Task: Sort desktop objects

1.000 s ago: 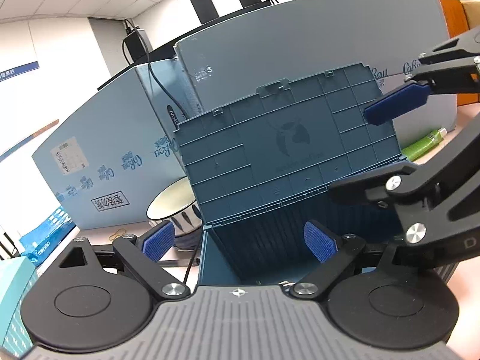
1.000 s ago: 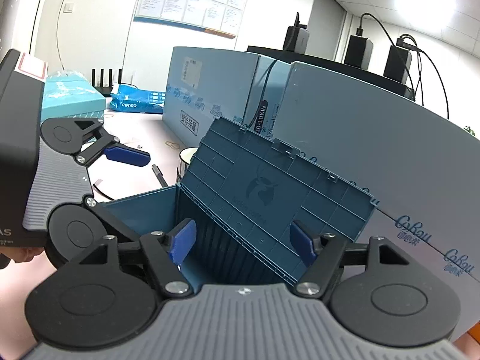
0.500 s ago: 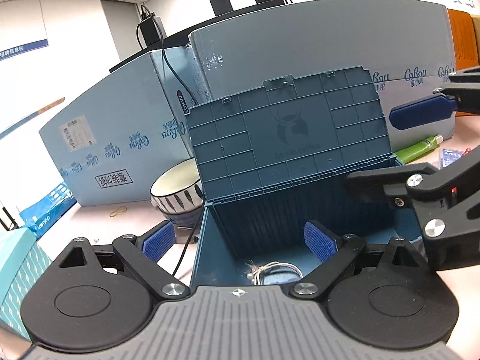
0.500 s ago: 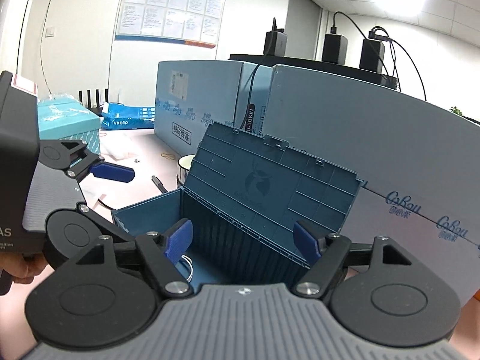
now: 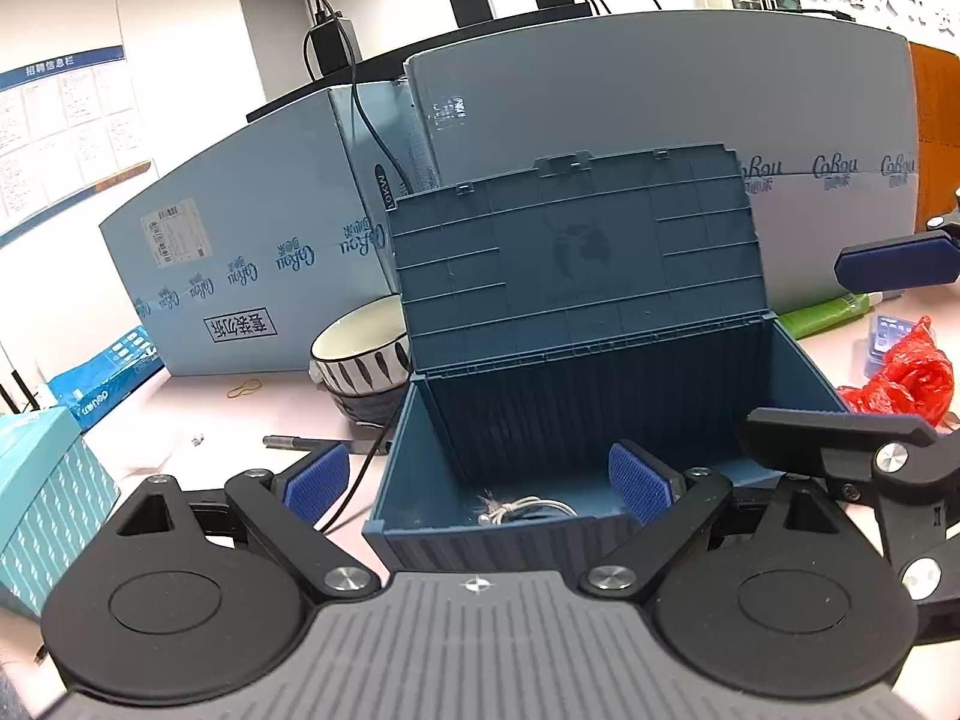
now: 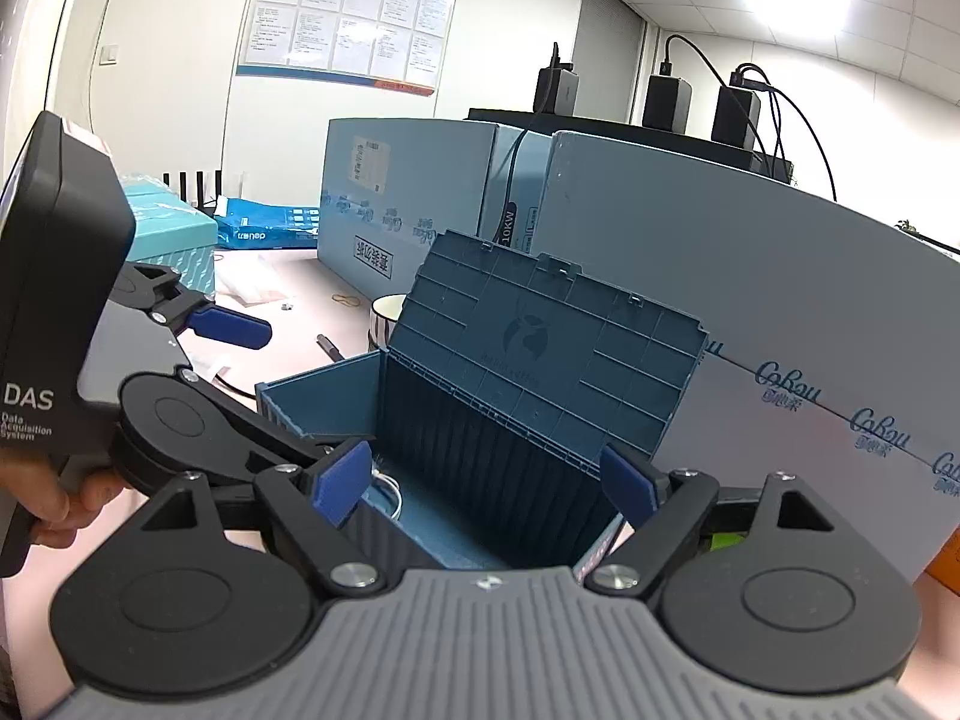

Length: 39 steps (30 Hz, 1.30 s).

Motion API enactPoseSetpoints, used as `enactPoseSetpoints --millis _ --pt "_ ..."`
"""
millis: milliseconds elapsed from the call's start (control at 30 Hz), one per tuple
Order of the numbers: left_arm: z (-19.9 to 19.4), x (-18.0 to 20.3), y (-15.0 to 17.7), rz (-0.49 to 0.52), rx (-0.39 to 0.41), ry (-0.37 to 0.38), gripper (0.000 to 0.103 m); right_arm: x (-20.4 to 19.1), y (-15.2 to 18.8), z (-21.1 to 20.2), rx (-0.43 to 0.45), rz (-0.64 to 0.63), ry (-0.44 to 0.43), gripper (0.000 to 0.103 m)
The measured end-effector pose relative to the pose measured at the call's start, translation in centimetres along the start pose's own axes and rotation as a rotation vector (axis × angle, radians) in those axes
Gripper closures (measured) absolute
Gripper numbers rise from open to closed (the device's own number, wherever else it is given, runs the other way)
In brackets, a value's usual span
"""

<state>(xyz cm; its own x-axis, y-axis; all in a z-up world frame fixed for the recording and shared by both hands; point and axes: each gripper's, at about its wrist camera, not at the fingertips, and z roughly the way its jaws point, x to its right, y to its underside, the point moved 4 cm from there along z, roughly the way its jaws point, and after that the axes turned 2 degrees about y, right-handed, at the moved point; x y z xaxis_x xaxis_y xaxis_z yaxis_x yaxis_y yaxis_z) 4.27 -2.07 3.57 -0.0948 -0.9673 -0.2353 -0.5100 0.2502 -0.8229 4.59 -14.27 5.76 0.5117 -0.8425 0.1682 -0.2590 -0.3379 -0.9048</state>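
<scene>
Hovering over open storage box (image 5: 600,420); our left gripper (image 5: 474,480) jaws released, right gripper (image 6: 486,480) jaws opening, empty; we pick nearby pen (image 5: 312,443) next.

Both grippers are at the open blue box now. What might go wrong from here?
1. The raised lid stands nearly upright; a bump from either hand-held gripper might drop it shut.
2. The left hand-held gripper and right hand-held gripper, whose empty jaws are opening, crowd the box and may collide.
3. The black cable beside the box could snag.
</scene>
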Motion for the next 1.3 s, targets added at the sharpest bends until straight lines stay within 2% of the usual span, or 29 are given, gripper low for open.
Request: enactPoseSetpoints --millis 467,1300 --pt "-1.2 1.6 1.0 0.008 -0.018 -0.007 0.010 0.3 1.6 -1.6 0.000 0.037 0.001 0.016" --pt "-2.2 4.7 5.0 -0.042 -0.113 -0.026 0.010 0.4 6.1 -3.7 -0.038 0.120 -0.029 0.013"
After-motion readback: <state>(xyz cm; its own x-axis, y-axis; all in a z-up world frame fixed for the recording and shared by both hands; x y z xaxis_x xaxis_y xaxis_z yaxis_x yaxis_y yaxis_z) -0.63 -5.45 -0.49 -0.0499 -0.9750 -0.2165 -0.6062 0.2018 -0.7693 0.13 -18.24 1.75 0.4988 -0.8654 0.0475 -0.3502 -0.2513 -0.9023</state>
